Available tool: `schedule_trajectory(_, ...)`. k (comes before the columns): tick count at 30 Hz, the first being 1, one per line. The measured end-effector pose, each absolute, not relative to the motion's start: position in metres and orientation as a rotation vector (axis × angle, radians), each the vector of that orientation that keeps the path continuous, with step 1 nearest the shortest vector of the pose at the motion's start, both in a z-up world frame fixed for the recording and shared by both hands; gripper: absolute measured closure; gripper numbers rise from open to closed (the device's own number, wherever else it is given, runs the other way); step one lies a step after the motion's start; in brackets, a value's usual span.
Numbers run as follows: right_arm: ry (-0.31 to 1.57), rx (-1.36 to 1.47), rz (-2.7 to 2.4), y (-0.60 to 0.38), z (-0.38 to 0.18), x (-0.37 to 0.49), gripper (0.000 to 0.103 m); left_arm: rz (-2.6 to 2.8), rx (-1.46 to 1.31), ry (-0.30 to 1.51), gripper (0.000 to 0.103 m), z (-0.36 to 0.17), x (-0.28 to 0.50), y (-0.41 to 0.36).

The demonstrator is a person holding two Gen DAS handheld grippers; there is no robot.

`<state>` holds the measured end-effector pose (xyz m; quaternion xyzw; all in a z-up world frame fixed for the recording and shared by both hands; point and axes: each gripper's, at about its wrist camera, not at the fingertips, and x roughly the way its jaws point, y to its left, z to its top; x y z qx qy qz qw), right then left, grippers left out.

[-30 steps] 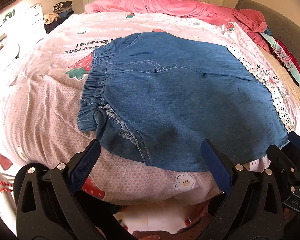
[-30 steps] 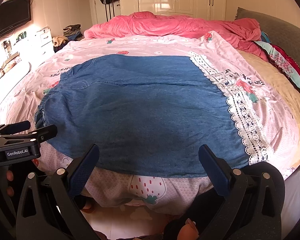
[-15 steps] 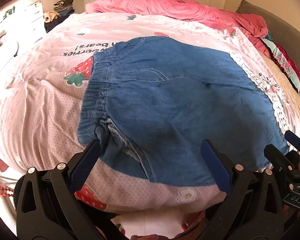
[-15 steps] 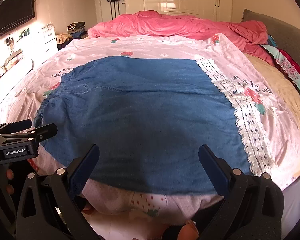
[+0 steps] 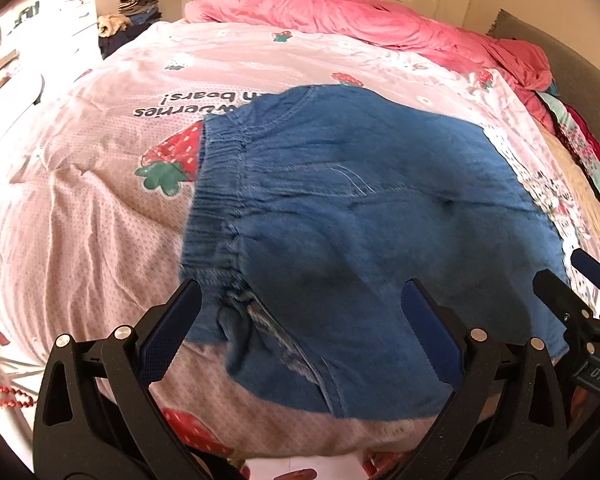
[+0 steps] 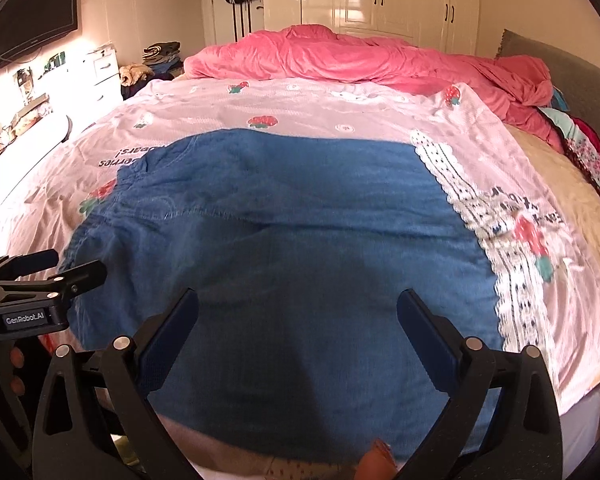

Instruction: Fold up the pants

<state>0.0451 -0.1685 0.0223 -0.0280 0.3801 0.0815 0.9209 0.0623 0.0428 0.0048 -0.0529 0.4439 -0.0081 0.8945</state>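
Blue denim pants (image 5: 364, 216) lie flat on the pink strawberry-print bedsheet (image 5: 80, 200), elastic waistband (image 5: 216, 200) to the left and lace-trimmed leg ends (image 6: 460, 196) to the right. My left gripper (image 5: 300, 320) is open, hovering just above the near waist corner, nothing between its fingers. My right gripper (image 6: 298, 320) is open too, over the near edge of the pants (image 6: 284, 240) further right. Each gripper shows at the edge of the other's view: the right gripper (image 5: 580, 280) and the left gripper (image 6: 48, 268).
A rumpled pink duvet (image 6: 360, 56) is heaped at the far end of the bed. Colourful folded fabrics (image 6: 588, 152) and a grey headboard (image 6: 560, 64) line the right side. White drawers (image 6: 100, 72) and a wall TV (image 6: 32, 20) stand left.
Both grippers have moved forward and lower toward the pants' near edge, so the denim fills more of each view. Both stayed open; the pants have not moved.
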Motion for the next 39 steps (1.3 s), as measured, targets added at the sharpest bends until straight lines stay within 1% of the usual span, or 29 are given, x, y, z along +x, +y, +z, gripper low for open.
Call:
schedule_trajectory(12,0.778,-0.095,0.210,-0.153,0.028,0.096,0.004,0.028,-0.133,0.904,0.009,0.014,0.105,0.066)
schedule_trajectory(18,0.783,-0.130,0.237,-0.143,0.032,0.136,0.004,0.054,-0.157,0.895,0.009,0.019,0.137,0.082)
schedule_trajectory(21,0.813,-0.125,0.251,-0.142,0.028,0.160,0.004,0.057,-0.168,0.897,0.009,0.019,0.155,0.093)
schedule_trajectory(24,0.814,-0.167,0.243,-0.137,0.025,0.177,0.004,0.086,-0.153,0.913,0.009,0.015,0.179,0.106)
schedule_trajectory(27,0.850,-0.152,0.262,-0.135,0.021,0.195,0.004,0.095,-0.125,0.920,0.009,0.010,0.199,0.116)
schedule_trajectory(30,0.836,-0.191,0.265,-0.129,0.023,0.209,0.004,0.078,-0.091,0.965,0.009,0.002,0.220,0.121)
schedule_trajectory(32,0.822,-0.231,0.276,-0.123,0.025,0.219,0.004,0.069,-0.093,0.959,0.009,0.000,0.230,0.127)
schedule_trajectory(35,0.855,-0.242,0.324,-0.118,0.025,0.242,0.004,0.038,-0.088,0.962,0.009,-0.006,0.241,0.131)
schedule_trajectory(39,0.860,-0.330,0.339,-0.107,0.021,0.270,0.004,-0.002,-0.120,0.966,0.009,-0.016,0.245,0.137)
